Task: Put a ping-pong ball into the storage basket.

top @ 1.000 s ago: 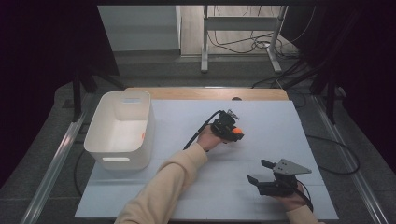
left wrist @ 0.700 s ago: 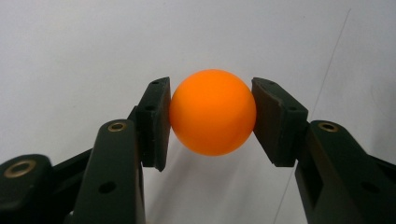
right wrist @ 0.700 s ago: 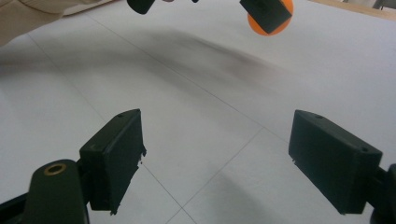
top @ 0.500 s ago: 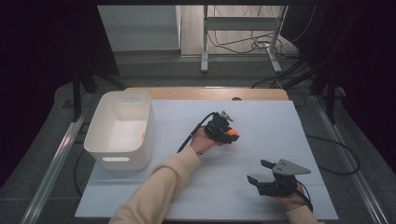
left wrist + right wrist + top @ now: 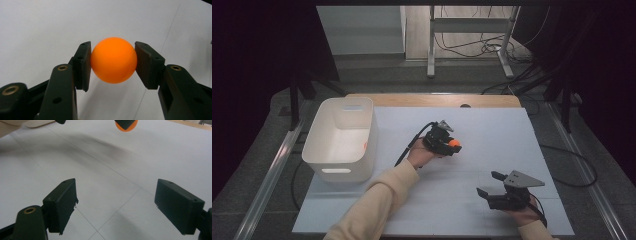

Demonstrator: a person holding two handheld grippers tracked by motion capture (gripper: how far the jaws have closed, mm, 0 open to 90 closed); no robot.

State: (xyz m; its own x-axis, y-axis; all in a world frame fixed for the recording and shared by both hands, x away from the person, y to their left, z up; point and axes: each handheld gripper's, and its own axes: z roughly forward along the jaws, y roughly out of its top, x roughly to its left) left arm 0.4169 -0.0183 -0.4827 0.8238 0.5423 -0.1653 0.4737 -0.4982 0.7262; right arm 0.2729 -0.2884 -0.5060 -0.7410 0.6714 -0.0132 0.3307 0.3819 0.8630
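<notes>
Orange ball point(image 5: 113, 60) pinched, right of the white bin point(image 5: 341, 139)

We see the left gripper point(image 5: 447, 144) clamping it (right gripper point(image 5: 492, 184) jaws spread, farther from the bin).

L gripper point(image 5: 451, 145) clamps orange ball point(image 5: 455, 144) mid-table; white bin point(image 5: 343, 137) well to its left. R gripper point(image 5: 491, 184) nearer the person, jaws apart.

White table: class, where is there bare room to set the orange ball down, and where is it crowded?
Bare patches on the white table: between left gripper and right gripper, and the far right corner. Crowded: the left side, taken by the white bin. The orange ball is clamped.
</notes>
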